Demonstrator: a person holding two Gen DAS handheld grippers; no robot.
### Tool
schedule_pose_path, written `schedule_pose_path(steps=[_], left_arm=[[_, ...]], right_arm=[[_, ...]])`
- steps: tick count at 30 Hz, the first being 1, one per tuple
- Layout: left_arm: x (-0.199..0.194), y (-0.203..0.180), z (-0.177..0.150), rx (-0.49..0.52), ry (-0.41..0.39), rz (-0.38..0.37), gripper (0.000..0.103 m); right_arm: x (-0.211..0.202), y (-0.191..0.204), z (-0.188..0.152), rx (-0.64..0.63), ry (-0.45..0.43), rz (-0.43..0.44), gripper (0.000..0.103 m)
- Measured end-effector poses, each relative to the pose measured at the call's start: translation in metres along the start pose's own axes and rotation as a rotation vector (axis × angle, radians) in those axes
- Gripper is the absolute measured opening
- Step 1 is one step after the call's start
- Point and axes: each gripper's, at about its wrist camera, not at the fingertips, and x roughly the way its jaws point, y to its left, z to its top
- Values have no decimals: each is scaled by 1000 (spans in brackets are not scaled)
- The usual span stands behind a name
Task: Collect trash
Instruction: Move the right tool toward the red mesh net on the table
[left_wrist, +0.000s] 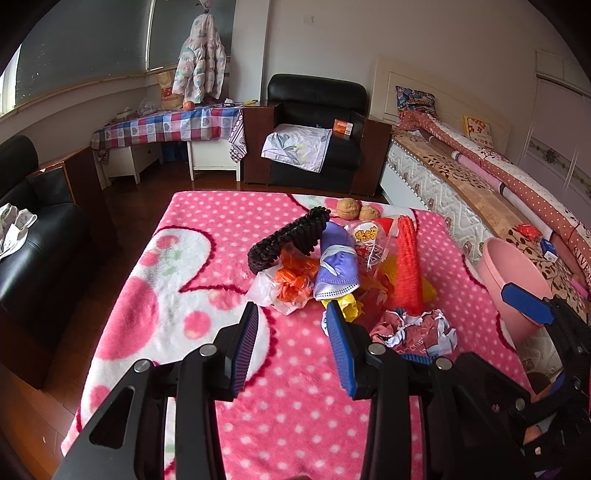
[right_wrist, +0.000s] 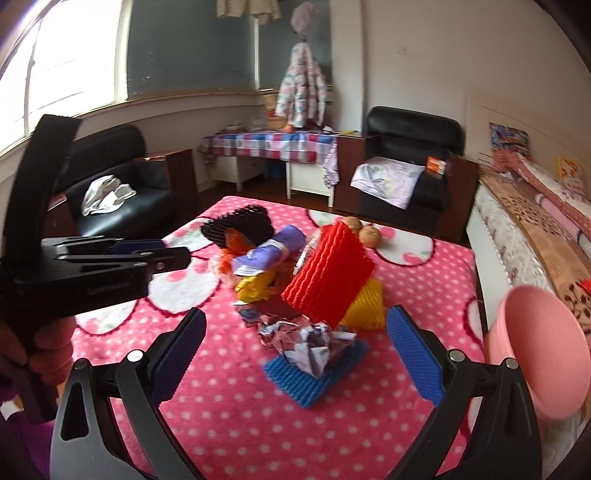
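A pile of trash lies on the pink polka-dot blanket (left_wrist: 207, 236): a black foam net (left_wrist: 288, 238), a purple face mask (left_wrist: 338, 266), orange and white plastic (left_wrist: 286, 286), a red foam net (left_wrist: 406, 266), a snack wrapper (left_wrist: 369, 243) and crumpled paper (left_wrist: 417, 328). My left gripper (left_wrist: 291, 314) is open and empty, just short of the pile. My right gripper (right_wrist: 295, 325) is open and empty, its jaws either side of the crumpled paper (right_wrist: 314, 341), which lies on a blue foam net (right_wrist: 314, 373). The red foam net (right_wrist: 328, 273) stands behind it.
A pink bin (left_wrist: 517, 280) stands at the blanket's right edge; it also shows in the right wrist view (right_wrist: 539, 350). Two walnuts (left_wrist: 358, 210) lie behind the pile. A bed (left_wrist: 480, 166) runs along the right. Black armchairs (left_wrist: 314, 125) and a checked table (left_wrist: 166, 125) stand beyond.
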Motion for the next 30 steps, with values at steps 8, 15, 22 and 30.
schedule_pose_path(steps=[8,15,22,30], left_arm=[[3,4,-3,-55,28,-23,43],[4,3,-2,-54,31,-36,43],[4,-1,-1,-24,19,-36,43],[4,-2,3,-9,5,-29,43]], right_arm=[[2,-12,0,100,10,-24,96],[6,-16,-2,141,23,-43,92],[10,-24,-1,173,33,-52,92],[19,-26,0,177,69,-59,92]])
